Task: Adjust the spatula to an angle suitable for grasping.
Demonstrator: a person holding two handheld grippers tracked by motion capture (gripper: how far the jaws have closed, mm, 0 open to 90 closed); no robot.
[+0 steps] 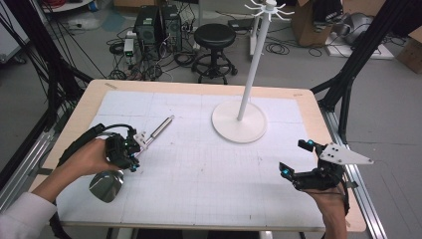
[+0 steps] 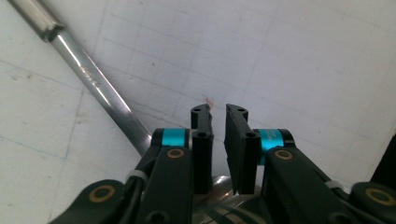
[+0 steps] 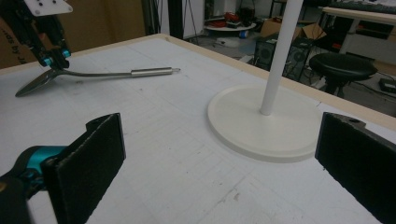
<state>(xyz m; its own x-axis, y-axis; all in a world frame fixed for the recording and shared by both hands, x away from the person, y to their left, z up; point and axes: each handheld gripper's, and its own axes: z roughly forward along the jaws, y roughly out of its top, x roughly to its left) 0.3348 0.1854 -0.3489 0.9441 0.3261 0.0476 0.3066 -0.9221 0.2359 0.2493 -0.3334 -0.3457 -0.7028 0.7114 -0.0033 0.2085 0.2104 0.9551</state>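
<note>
Shiny long-handled steel spatula [image 1: 160,127]: found flat on the white gridded mat [image 1: 199,169], beside the barely parted, empty left gripper [image 2: 218,112]; needed recentring over the neck before squeezing, right gripper [image 1: 295,157] gaping, idle.

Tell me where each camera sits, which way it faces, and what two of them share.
High view: above the near side, looking forward and down on the table; both forearms, left gripper, right gripper.
Left gripper view: on that gripper, looking down along its jaws at the spatula handle.
Right gripper view: low, facing across the table between wide jaws.
Shared: the right gripper view and high view both show the white stand.
</note>
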